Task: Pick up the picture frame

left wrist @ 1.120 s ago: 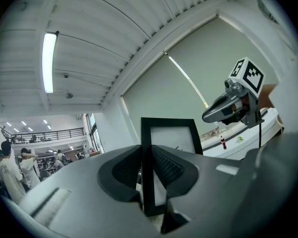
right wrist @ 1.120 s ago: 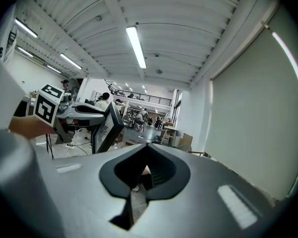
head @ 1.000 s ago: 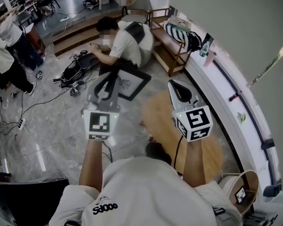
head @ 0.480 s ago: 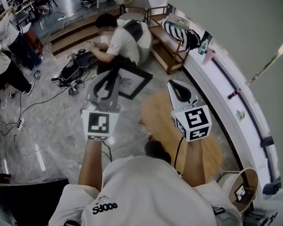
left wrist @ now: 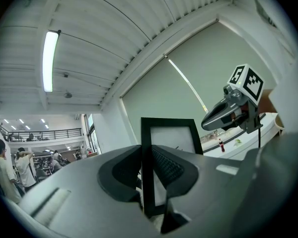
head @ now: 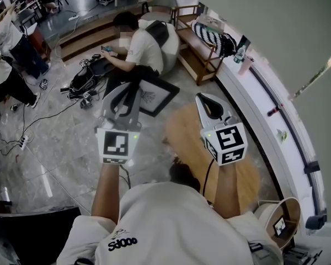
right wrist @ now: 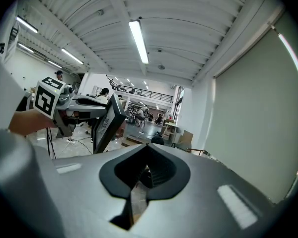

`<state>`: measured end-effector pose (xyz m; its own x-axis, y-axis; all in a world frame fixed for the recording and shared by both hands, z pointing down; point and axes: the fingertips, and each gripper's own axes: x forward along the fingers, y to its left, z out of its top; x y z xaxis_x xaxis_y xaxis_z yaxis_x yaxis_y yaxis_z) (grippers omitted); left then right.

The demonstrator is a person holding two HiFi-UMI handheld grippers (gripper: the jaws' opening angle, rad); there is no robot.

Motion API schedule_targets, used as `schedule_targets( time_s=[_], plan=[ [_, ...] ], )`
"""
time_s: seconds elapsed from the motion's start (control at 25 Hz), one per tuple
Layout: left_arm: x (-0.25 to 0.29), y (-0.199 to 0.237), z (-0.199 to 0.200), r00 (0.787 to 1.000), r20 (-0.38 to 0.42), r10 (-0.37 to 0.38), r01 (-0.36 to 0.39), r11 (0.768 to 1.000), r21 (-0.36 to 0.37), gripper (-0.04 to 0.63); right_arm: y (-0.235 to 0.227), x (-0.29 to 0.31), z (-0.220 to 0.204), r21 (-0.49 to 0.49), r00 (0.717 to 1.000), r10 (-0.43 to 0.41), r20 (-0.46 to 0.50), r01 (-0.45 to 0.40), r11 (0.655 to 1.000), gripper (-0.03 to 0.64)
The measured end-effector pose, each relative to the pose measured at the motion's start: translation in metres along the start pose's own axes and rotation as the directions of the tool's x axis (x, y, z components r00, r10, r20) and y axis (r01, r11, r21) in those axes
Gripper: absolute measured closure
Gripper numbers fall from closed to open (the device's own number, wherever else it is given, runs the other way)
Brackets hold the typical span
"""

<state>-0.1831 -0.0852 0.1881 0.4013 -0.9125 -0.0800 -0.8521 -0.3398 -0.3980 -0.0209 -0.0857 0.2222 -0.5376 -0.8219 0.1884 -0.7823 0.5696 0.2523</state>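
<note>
Here, picture frame (left wrist: pixel 173 138) between jaws, left gripper (left wrist: pixel 148 155)

You wear a white, short-sleeved T-shirt (head: pixel 171 220) with black lettering (head: pixel 123 243) on the back. Your left gripper (head: pixel 124 94) and right gripper (head: pixel 207 101) are grey with black ribbed pads (left wrist: pixel 166 165). Each carries a white cube (head: pixel 117 146) of black square markers. A black cable (head: pixel 208 175) hangs from the right one.
</note>
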Motion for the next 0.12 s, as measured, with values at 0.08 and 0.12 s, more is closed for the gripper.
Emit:
schedule_targets(
  time_s=[0.08,0.12],
  plan=[
    [0.0024,-0.0007,-0.0028,1.000,-0.002,-0.002,0.002,1.000,-0.001,0.522,-0.0010,0.0026,-0.0016,-0.002,1.000,0.002,-0.001,-0.002,1.000,0.615],
    [0.0036,-0.0011,-0.0042,1.000,-0.003,-0.004,0.004,1.000,-0.002,0.522,-0.0014,0.0040,-0.0024,-0.003,1.000,0.002,-0.002,-0.002,1.000,0.617]
  ],
)
